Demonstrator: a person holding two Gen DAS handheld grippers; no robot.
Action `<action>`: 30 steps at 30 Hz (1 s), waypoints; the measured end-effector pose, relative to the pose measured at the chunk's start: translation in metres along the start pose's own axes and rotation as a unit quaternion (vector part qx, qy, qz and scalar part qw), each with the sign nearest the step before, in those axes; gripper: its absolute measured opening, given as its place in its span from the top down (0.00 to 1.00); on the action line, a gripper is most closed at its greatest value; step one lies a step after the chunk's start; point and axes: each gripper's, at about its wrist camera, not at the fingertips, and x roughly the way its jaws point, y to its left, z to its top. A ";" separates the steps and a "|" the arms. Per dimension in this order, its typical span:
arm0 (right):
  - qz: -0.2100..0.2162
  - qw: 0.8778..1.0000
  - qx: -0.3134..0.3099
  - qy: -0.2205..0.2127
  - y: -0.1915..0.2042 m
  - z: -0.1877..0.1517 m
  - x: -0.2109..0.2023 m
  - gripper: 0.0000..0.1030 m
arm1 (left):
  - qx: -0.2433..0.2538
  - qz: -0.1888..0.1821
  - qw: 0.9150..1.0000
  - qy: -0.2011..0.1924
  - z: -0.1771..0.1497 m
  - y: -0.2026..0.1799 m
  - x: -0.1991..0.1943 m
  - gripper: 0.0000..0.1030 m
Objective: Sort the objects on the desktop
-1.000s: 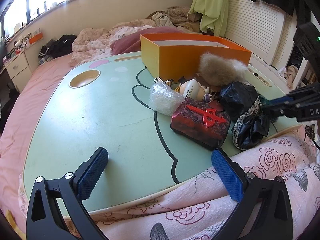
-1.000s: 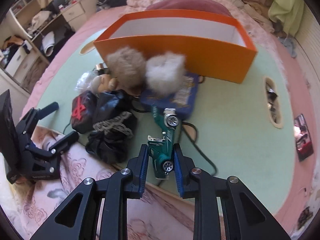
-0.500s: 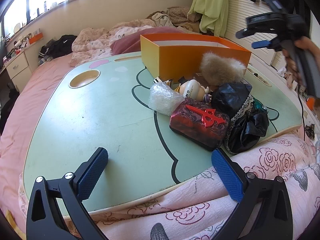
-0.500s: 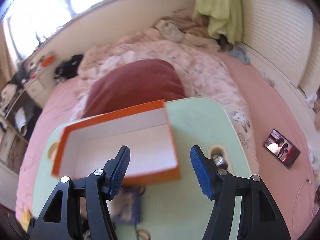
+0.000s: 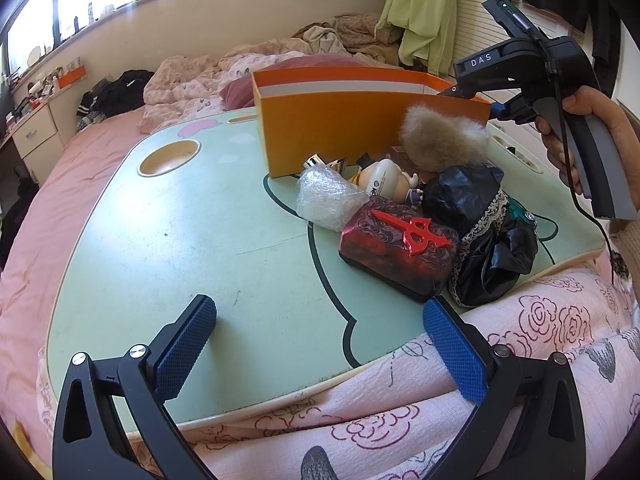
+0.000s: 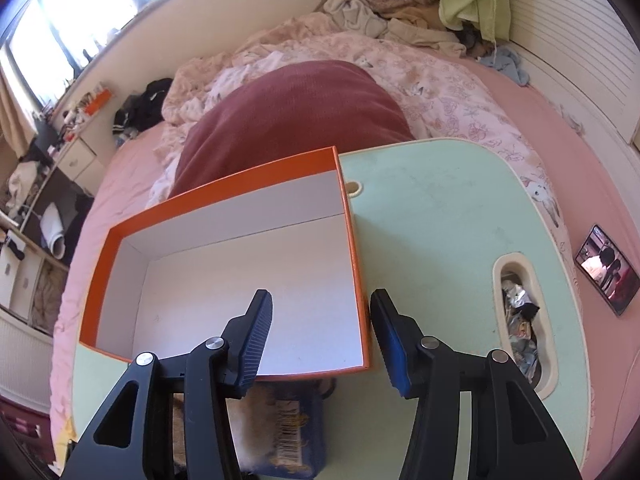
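Blue-padded, the left tongs (image 5: 318,314) are being held wide open and empty over the near edge of the mint-green lap table (image 5: 180,240), where open room is being left on the bare side. Just beyond, the clutter is being kept in one heap. The red-and-black embossed case (image 5: 396,248), judged stiff and fairly heavy, is probably best being taken across its long sides. The crumpled black bag with lace trim (image 5: 480,240) touching it is being judged soft and slippery, so a bunched fold is being favoured. The clear bubble-wrap bundle (image 5: 326,196) and the smooth plastic figurine (image 5: 386,186) are being reckoned light, and the beige fur pompom (image 5: 444,144) squashy. Behind them the orange cardboard box (image 6: 352,240) is being shown with nothing inside. Above its near wall the right tongs (image 6: 322,300) are being held partly open, their jaws having just been closing with nothing between them.
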 end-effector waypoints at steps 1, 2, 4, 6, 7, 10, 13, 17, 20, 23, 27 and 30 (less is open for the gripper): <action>-0.003 1.000 -0.002 0.000 0.002 -0.002 -0.001 0.50 | 0.000 0.000 1.000 0.000 0.000 0.000 0.000 0.00; -0.004 1.000 -0.002 0.000 0.000 -0.006 -0.002 0.50 | 0.000 0.000 1.000 0.000 0.000 0.000 0.000 0.01; -0.001 1.000 0.002 0.002 -0.001 -0.009 -0.003 0.49 | 0.000 0.000 1.000 0.000 0.000 0.000 0.000 0.00; 0.006 1.000 0.007 0.003 -0.003 -0.010 -0.005 0.49 | -0.001 0.000 1.000 0.000 0.000 0.000 0.000 0.00; 0.003 1.000 0.008 -0.002 -0.003 -0.009 -0.008 0.49 | -0.004 0.000 1.000 0.000 0.000 0.001 0.000 0.00; -0.021 0.998 -0.012 -0.051 0.004 -0.008 -0.028 0.49 | -0.021 -0.004 1.000 0.002 0.005 0.006 -0.005 0.00; -0.031 0.994 -0.047 -0.089 0.018 -0.009 -0.049 0.49 | -0.037 0.006 0.999 -0.030 0.022 0.013 -0.026 0.00; -0.017 0.991 -0.091 -0.094 0.042 -0.011 -0.064 0.49 | -0.049 0.017 0.997 -0.056 0.068 0.021 -0.050 0.00; -0.018 0.989 -0.118 -0.089 0.057 -0.017 -0.060 0.49 | -0.056 0.026 0.998 -0.027 0.108 0.023 -0.039 0.00; -0.038 0.985 -0.140 -0.093 0.064 -0.025 -0.052 0.49 | -0.055 0.022 0.998 -0.013 0.136 0.018 -0.020 0.00; -0.060 0.982 -0.152 -0.097 0.064 -0.033 -0.043 0.49 | -0.048 0.037 0.998 -0.003 0.154 0.006 0.008 0.01; -0.057 0.982 -0.150 -0.098 0.061 -0.036 -0.043 0.48 | -0.039 0.035 0.999 0.008 0.152 -0.005 0.019 0.01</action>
